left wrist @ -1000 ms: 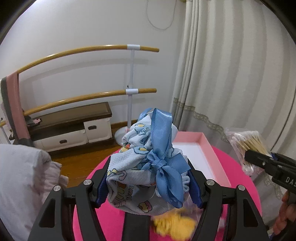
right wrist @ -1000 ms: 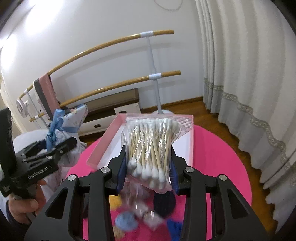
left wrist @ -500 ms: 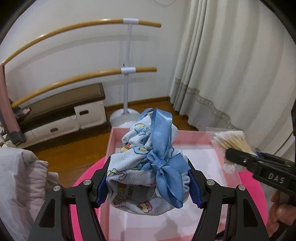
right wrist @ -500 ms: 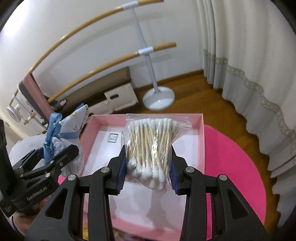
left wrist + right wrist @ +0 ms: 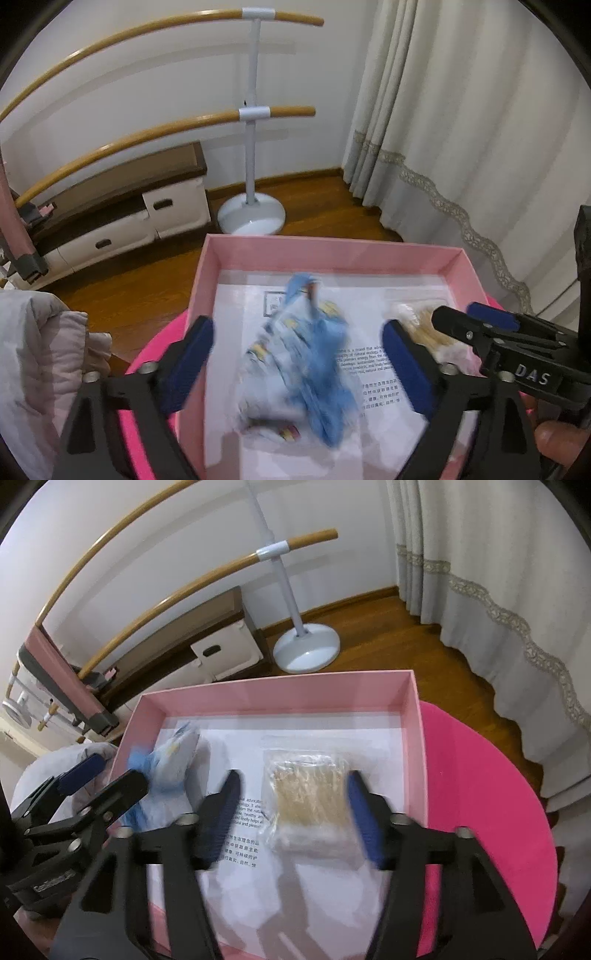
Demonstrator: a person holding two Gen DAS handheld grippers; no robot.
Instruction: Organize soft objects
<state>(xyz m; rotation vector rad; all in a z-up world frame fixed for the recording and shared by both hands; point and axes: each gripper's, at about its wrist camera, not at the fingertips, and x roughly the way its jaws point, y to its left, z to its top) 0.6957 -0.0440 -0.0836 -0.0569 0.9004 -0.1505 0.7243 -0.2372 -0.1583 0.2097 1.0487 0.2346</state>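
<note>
A printed cloth pouch (image 5: 299,365) tied with a blue ribbon shows blurred inside the pink box (image 5: 332,247), loose between the jaws of my left gripper (image 5: 297,362), which are opening; the pads do not touch it. A clear bag of cotton swabs (image 5: 310,805) lies on the box floor to the pouch's right, below my right gripper (image 5: 291,812). Its jaws are opening too and stand apart from the bag. In the right wrist view the pouch (image 5: 173,753) sits at the box's (image 5: 277,694) left end beside the left gripper (image 5: 99,779). The right gripper (image 5: 491,332) also shows in the left wrist view.
The box stands on a round pink table (image 5: 480,794), and a printed paper sheet (image 5: 369,369) lines its floor. Behind are a barre stand (image 5: 251,218), a low cabinet (image 5: 110,221) and curtains (image 5: 461,147). A pale padded sleeve (image 5: 33,369) shows at the left.
Both grippers moved forward over the pink box and sank toward it. Their jaws spread; the pouch and the swab bag left the pads and dropped into the box.
</note>
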